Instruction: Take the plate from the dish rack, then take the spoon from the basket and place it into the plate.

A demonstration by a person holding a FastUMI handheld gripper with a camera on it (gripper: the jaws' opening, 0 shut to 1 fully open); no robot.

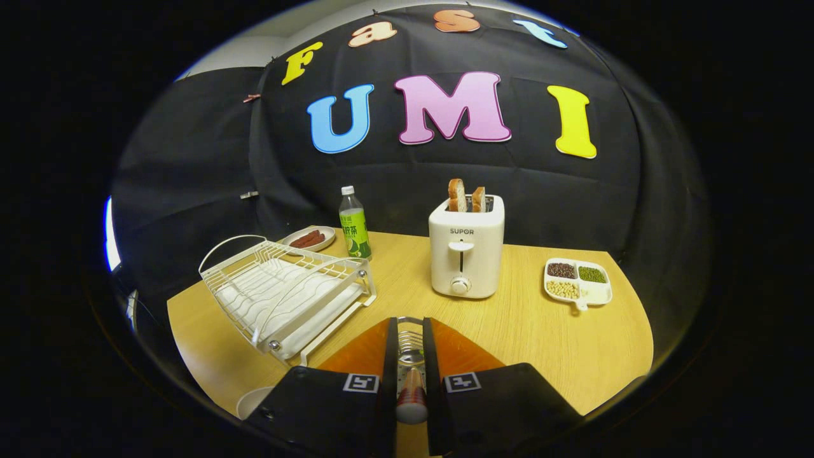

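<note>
My gripper [411,331] hangs low over the near part of the wooden table [540,343], its fingers drawn close together. Between them stands a spoon [412,397] with a reddish-brown handle and a pale end that fills the narrow gap. Just ahead of the fingertips, the wire rim of a metal basket [410,343] shows in the gap. An orange surface [359,356] spreads under both fingers; I cannot tell what it is. The white wire dish rack [286,292] stands to the left with no plate in its slots. A white round rim [253,401], perhaps the plate, peeks out beside the left finger.
A white toaster [466,254] with two bread slices stands beyond the fingers. A green-labelled bottle [353,224] and a small dish of sausages [308,239] sit behind the rack. A divided white tray of beans [577,281] lies at the right.
</note>
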